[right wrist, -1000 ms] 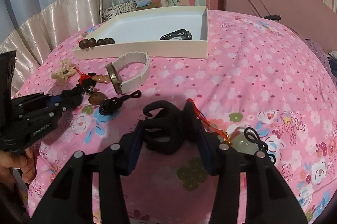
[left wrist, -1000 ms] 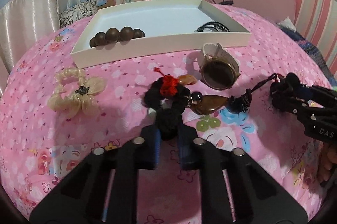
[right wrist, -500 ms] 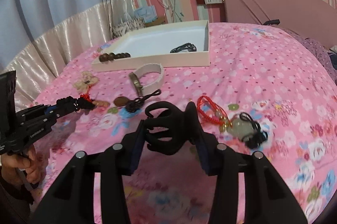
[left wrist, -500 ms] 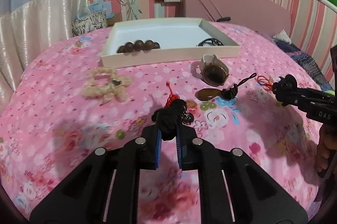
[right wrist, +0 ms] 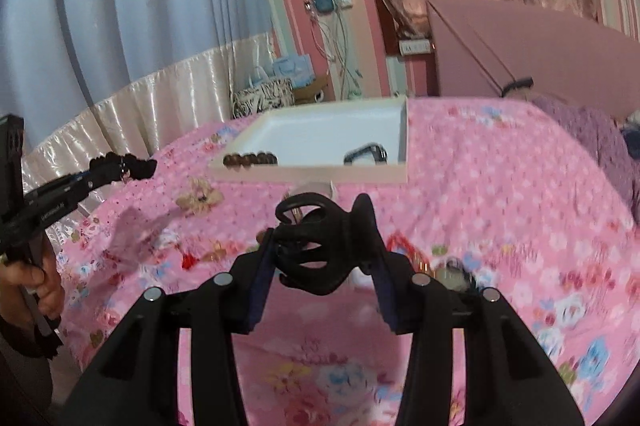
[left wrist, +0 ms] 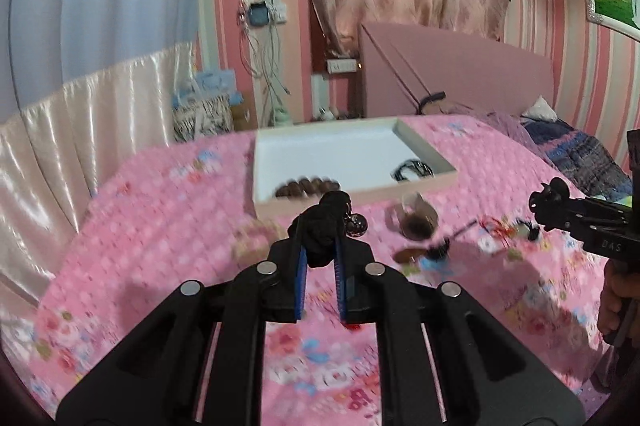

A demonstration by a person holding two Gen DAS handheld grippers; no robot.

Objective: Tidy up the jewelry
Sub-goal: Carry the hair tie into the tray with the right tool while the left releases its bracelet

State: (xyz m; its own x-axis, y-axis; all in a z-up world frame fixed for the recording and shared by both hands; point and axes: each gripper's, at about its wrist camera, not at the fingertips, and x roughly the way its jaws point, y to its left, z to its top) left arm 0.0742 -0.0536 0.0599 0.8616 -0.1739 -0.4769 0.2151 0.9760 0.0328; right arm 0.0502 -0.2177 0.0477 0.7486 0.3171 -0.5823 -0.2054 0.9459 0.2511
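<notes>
Left wrist: left tongs pinch knitted black scrunchie, blurry; right tongs clamp glossy claw clip.

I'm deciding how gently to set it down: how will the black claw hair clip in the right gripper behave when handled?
The black claw clip looks like rigid plastic, keeping its shape between the right gripper pads. Its curved teeth might snag cords in the white tray. It probably won't roll.

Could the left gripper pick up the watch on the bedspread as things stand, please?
Probably not: the left gripper is shut on a black scrunchie, so it cannot take the watch.
</notes>
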